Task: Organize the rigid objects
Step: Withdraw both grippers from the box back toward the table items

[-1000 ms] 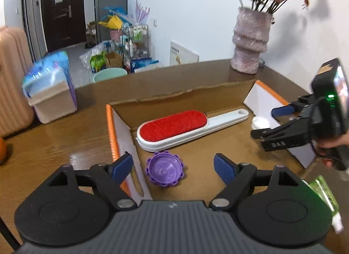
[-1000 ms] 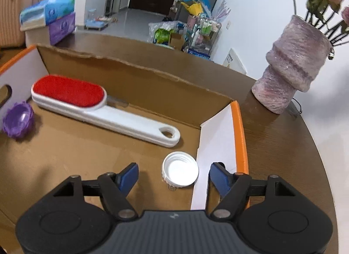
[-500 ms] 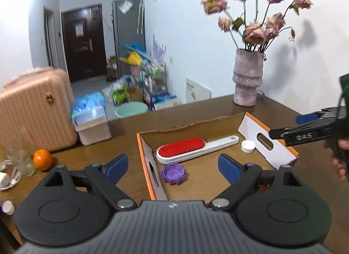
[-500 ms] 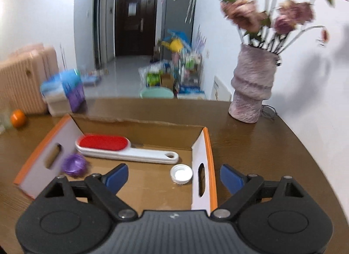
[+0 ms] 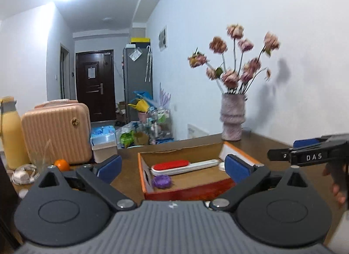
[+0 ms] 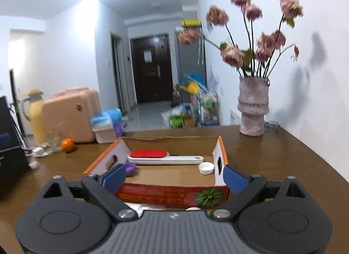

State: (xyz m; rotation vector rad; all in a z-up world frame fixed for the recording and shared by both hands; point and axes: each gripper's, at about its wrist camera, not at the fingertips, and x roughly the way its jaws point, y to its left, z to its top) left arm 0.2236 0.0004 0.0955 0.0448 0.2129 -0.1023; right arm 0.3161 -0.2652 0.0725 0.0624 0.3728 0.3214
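While both grippers sit back from the box, nothing is between either pair of pads.

Left to right on the wooden table (image 6: 272,155):
- yellow flask (image 6: 37,116) and pink suitcase (image 6: 72,114) at the far left edge; an orange (image 6: 68,144) lies just in front of them.
- cardboard box (image 6: 170,192), open top, orange-edged side flaps, red printed front wall with a green melon graphic.
- inside the box, left end: purple cap (image 6: 130,169), near the left flap.
- inside, along the back: lint brush (image 6: 161,157), red pad to the left, white handle running right, lying flat.
- inside, right end: white cap (image 6: 206,168), just beside the right flap and near the brush handle's tip, apart from it.
- vase (image 6: 253,109) with dried pink flowers, upright, well behind the box's right corner, by the wall.

Left gripper (image 5: 172,168): jaws apart and opening wider, empty, box framed between the blue pads from behind.
Right gripper (image 6: 174,178): jaws apart, opening, empty, held in front of the box's near wall. In the left wrist view it shows at the right edge, with a hand (image 5: 337,183) on its handle.
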